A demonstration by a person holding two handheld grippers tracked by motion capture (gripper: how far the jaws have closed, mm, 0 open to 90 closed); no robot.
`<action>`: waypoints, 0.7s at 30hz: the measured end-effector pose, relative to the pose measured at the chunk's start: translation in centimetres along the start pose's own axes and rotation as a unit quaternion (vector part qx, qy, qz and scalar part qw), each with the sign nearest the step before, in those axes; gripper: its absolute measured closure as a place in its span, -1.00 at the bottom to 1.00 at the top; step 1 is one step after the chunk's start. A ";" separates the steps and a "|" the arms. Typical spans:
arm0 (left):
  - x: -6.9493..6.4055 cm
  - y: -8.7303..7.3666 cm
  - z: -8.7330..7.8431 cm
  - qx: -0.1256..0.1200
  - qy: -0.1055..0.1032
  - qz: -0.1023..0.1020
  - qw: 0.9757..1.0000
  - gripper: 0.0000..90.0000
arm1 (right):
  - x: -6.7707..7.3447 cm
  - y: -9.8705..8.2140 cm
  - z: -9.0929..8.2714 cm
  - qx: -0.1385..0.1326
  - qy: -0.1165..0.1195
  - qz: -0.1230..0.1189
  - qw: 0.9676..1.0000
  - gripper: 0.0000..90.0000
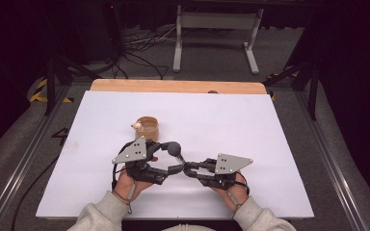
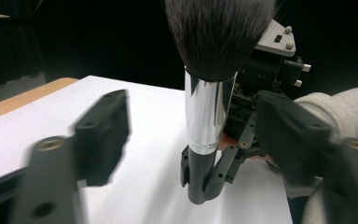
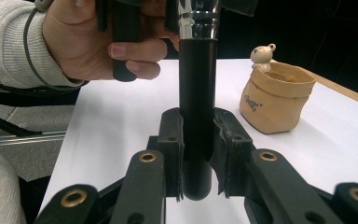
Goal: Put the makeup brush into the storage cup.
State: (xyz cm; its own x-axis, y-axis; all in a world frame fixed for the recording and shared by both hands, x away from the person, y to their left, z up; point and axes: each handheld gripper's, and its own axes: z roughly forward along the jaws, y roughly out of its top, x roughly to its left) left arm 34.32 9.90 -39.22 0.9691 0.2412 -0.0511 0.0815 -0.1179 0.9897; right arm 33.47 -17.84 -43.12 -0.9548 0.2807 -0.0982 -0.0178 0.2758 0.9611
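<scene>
Brush (image 3: 196, 93) is upright just above the white table (image 1: 270, 144), near the person's edge, black handle clamped at its lower end by the right gripper (image 3: 197, 158), jaws pressed together on both sides of it. Left gripper (image 2: 186, 140) sits level with the chrome collar (image 2: 208, 114), jaws apart either side and not touching yet; they blur in that view, so I can't tell if they're moving. Handling guess: light, rigid handle, chrome collar probably slippery, bristle head (image 2: 219, 32) soft and will splay if squeezed. Best hold is the matte black handle or right at the collar base, never the bristles. Tan pouch-shaped pot (image 1: 148, 127) with a small bear figure (image 3: 262, 55) on its rim stands just beyond the left hand (image 1: 127, 182), apart from the brush. Hard to read: bristle top is cut off in the left gripper view, the pot's inside is hidden, and its printed lettering is too small to make out
</scene>
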 end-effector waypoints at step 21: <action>-0.4 -0.3 0.3 0.005 0.002 0.005 1.000 0.44 | 0.0 -0.2 0.2 0.002 0.003 0.000 1.000 0.66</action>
State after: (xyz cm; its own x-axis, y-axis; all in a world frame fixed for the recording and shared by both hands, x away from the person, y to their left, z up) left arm 33.96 9.50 -39.54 0.9688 0.2444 -0.0413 0.0751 -0.1307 0.9886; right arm 33.50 -17.73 -43.33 -0.9566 0.2746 -0.0971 -0.0172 0.2796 0.9600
